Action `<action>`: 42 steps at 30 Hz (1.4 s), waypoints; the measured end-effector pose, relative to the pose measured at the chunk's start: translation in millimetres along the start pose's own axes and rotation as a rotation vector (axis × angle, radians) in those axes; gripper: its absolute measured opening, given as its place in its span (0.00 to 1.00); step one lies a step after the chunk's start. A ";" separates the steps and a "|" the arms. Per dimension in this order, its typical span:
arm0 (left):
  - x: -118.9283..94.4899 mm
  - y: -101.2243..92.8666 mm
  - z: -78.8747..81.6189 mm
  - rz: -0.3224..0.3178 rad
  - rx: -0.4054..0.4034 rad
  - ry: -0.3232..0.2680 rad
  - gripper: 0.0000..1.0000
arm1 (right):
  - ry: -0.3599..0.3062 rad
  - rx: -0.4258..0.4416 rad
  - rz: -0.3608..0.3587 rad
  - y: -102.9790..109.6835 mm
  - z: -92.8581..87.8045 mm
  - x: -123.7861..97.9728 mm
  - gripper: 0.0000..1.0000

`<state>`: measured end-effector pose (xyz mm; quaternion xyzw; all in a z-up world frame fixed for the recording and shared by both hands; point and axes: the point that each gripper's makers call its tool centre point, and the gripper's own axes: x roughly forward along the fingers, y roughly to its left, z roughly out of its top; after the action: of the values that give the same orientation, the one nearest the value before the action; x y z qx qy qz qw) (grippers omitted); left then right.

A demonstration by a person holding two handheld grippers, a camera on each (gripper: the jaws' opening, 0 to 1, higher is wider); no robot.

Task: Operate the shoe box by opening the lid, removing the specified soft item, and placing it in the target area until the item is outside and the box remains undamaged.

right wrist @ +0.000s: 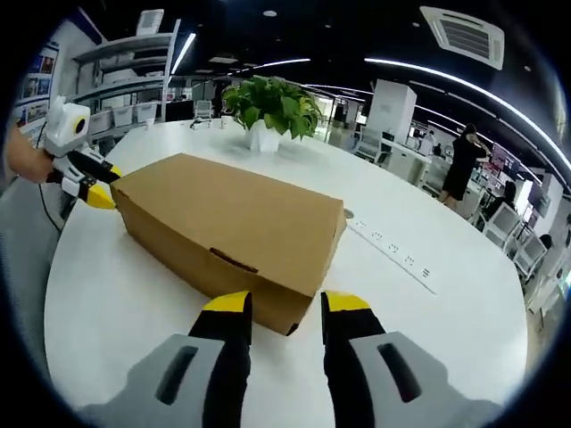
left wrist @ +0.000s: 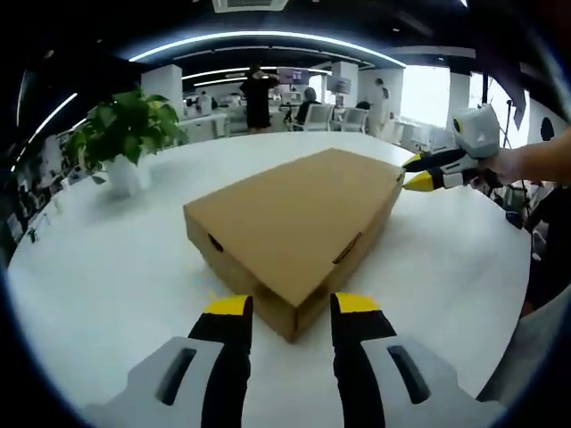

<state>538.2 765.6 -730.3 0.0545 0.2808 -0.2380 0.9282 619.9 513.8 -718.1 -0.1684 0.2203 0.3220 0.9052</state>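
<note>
Left gripper [left wrist: 292, 308]: my jaws spread, straddling the shoe box's near corner.
Shoe box [left wrist: 294, 218]: lid shut, on the white table [left wrist: 107, 276], potted plant [left wrist: 120, 134] behind it.
Right gripper [right wrist: 283, 308]: jaws spread at the opposite corner.
Risk: prying unevenly could tear the cardboard lid.

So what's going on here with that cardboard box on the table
A person holds a claw in each hand at opposite corners of a closed cardboard shoe box on a white table. The left claw sits open at the near corner in its own view, and the right claw sits open at the opposite corner. The lid is still down, nothing is out yet. A potted plant stands behind the box.
</note>
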 end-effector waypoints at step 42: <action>-13.2 28.4 -10.2 -0.087 0.046 0.056 0.31 | -0.002 0.090 0.045 42.7 2.9 -7.7 0.19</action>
<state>536.9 798.5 -732.5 0.0702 0.3031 -0.2831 0.9072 587.3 542.7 -718.6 -0.1220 0.2374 0.3323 0.9046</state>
